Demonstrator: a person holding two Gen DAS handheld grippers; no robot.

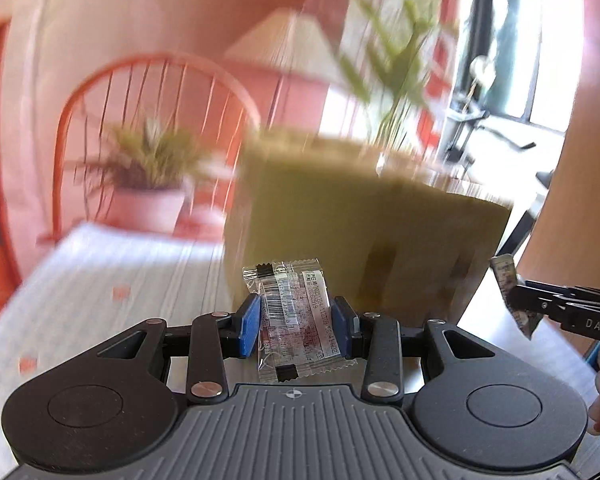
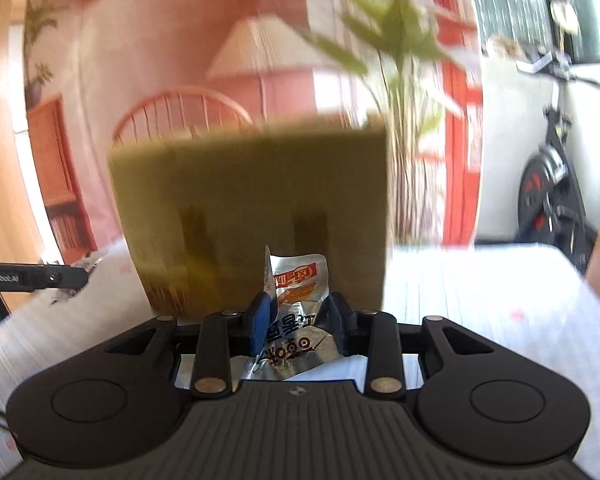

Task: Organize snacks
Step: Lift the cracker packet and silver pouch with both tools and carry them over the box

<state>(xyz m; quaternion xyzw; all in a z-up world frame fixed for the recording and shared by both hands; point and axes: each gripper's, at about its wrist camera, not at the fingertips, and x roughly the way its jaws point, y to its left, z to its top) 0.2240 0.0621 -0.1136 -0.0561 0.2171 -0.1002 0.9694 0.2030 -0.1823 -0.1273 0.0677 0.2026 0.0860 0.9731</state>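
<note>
Left wrist view: a blurred olive-green box stands on the pale table, just ahead of both claws. The left gripper is clenched on a clear snack packet, blue pads pressing its two sides; the packet stands with its long axis running away from the camera toward the box, barcode side up. In the right wrist view the right gripper is clamped tight on a crumpled silver snack pouch, held upright, its top end toward the box.
</note>
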